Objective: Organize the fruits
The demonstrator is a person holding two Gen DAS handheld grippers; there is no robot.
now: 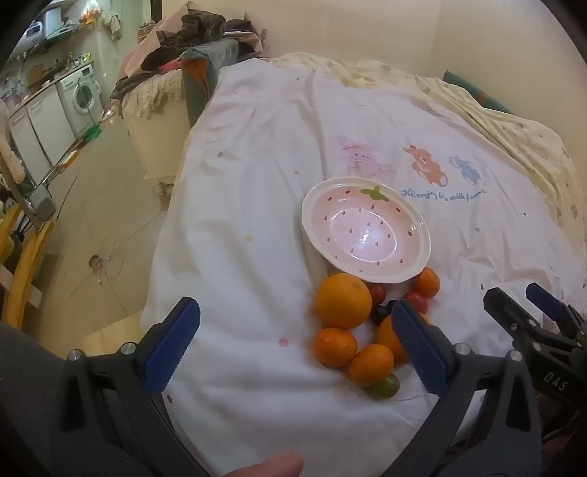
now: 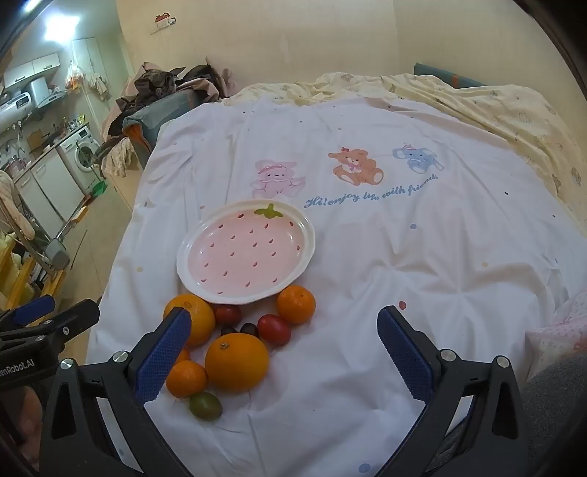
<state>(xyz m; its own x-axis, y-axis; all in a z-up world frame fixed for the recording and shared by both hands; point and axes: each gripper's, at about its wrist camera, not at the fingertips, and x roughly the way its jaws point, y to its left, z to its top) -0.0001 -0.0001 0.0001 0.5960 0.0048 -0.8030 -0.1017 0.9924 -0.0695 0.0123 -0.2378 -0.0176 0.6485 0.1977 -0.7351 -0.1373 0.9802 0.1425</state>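
A pink strawberry-patterned plate point(image 1: 367, 229) point(image 2: 245, 249) lies empty on the white bed sheet. Just in front of it sits a heap of fruit: two large oranges point(image 1: 343, 301) point(image 2: 236, 361), several small tangerines point(image 1: 334, 346) point(image 2: 296, 303), red cherry tomatoes point(image 2: 274, 329) and a greenish tomato point(image 1: 383, 387) point(image 2: 205, 405). My left gripper point(image 1: 295, 337) hovers open over the near side of the heap, nothing between its blue pads. My right gripper point(image 2: 284, 350) is open too, above the fruit, its left fingertip point(image 2: 178, 323) in front of one large orange. Each gripper shows at the edge of the other's view.
The white sheet point(image 2: 403, 257) with cartoon animals covers a bed; a yellow quilt point(image 2: 495, 106) lies along its far side. To the left the bed edge drops to a tiled floor point(image 1: 106, 205), with a washing machine point(image 1: 82, 93) and piled clothes point(image 1: 198, 33) beyond.
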